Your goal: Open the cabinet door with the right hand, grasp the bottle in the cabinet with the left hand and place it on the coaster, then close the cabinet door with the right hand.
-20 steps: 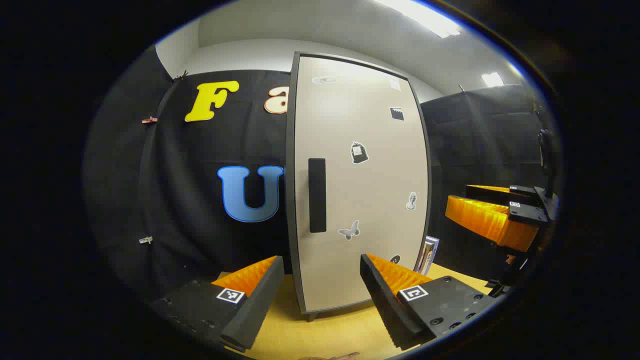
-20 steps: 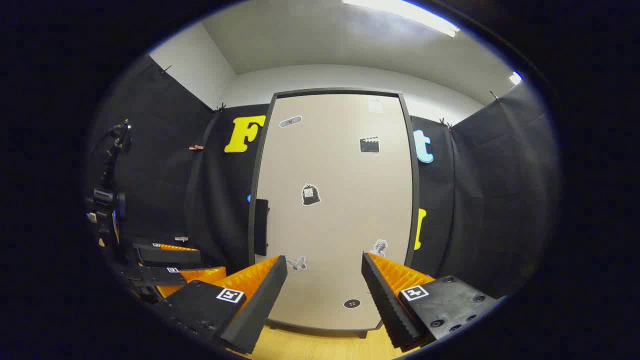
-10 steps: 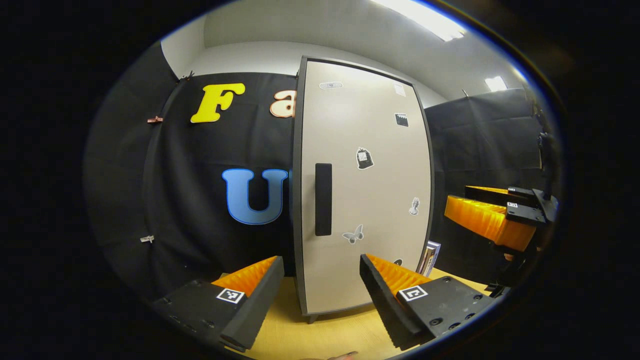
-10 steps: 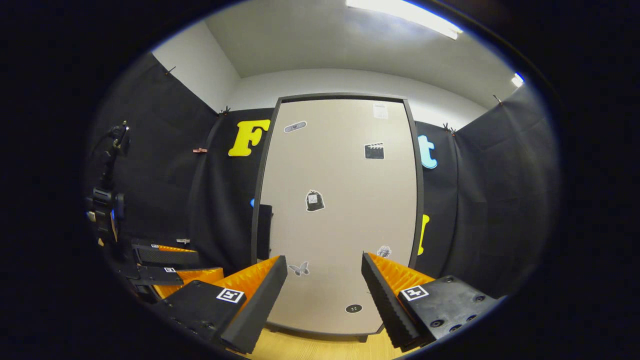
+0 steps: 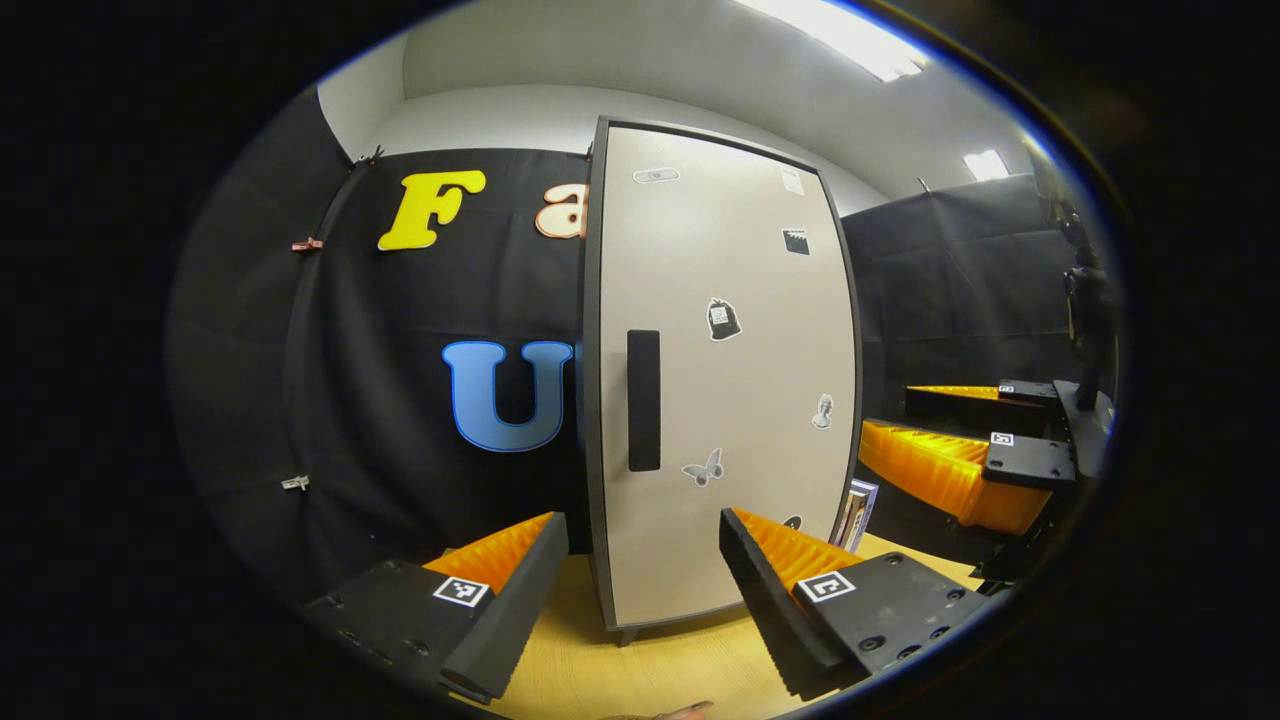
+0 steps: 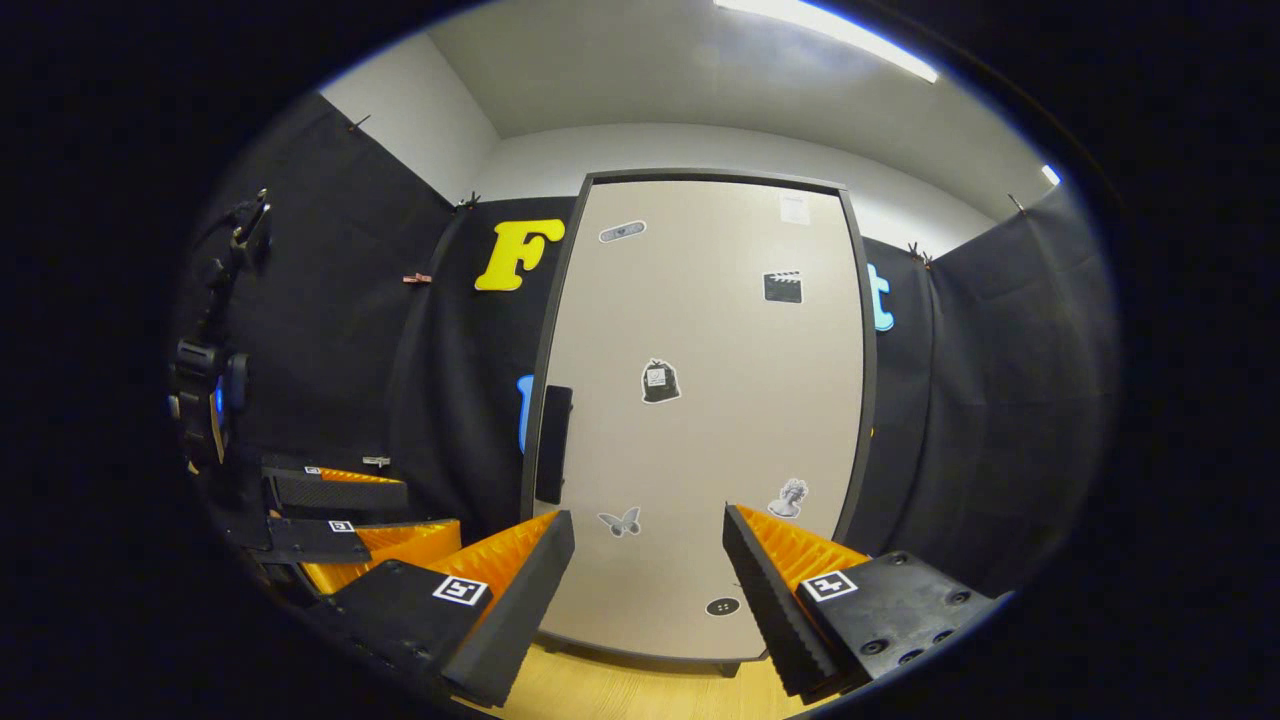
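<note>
A tall beige cabinet [image 5: 725,380] with a dark frame stands on the wooden table, its door shut; the same cabinet [image 6: 700,420] faces me in the right gripper view. A black vertical handle [image 5: 643,400] sits on the door's left side, also seen as the handle [image 6: 553,444]. My left gripper [image 5: 640,560] is open in front of the door's lower left part. My right gripper [image 6: 648,560] is open, facing the door's lower middle. From the left gripper view the right gripper [image 5: 960,450] shows at the right, its fingers apart. The left gripper [image 6: 350,520] shows at the lower left of the right gripper view.
Several small stickers dot the door [image 6: 660,381]. A small upright boxed item [image 5: 858,512] leans at the cabinet's right side. The wooden table [image 5: 640,670] runs under the cabinet. Black cloth walls close in the booth on all sides.
The right gripper has dropped lower and come nearer in the left gripper view. In the right gripper view the cabinet has shifted right, showing more of the handle. The door stays shut.
</note>
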{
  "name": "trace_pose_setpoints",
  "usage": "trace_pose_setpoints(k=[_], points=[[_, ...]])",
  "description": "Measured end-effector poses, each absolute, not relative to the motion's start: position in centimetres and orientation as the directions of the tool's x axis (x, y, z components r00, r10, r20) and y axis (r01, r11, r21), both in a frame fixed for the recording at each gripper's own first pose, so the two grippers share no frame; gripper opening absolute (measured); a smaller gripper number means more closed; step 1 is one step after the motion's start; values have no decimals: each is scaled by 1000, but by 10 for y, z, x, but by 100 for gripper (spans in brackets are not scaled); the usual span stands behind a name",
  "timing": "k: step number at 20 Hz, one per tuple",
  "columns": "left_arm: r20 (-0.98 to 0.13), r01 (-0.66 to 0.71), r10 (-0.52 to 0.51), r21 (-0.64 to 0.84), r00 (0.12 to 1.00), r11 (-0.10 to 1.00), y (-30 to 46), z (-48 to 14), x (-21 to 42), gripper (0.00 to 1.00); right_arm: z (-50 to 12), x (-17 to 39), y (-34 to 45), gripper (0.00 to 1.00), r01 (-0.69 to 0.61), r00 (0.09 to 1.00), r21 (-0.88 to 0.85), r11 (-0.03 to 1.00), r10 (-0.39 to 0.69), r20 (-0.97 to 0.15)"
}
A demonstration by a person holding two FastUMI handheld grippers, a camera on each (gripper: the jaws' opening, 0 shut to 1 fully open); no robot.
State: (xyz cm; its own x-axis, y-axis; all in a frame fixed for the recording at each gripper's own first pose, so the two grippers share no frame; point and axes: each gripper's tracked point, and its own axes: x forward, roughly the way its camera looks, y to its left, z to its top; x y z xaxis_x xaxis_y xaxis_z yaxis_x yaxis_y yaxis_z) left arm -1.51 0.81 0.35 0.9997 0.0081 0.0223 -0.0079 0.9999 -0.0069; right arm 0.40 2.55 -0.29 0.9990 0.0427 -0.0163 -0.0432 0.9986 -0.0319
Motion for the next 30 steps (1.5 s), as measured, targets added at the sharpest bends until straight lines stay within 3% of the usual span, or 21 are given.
trace_pose_setpoints(k=[10,14,21,30], points=[[19,-33,33,-10,999,999,39,-1,-28,96,0,17,66,97,-137,990,24,990,137,-13],[14,-60,60,-8,998,998,66,-4,-36,96,8,35,79,97,-124,992,-7,992,124,26],[4,-115,115,2,993,993,122,-11,-44,96,0,87,119,97,-118,993,73,990,119,1],[-3,-88,88,11,996,996,152,-18,-39,96,-21,150,135,98,-11,999,45,999,12,-34]])
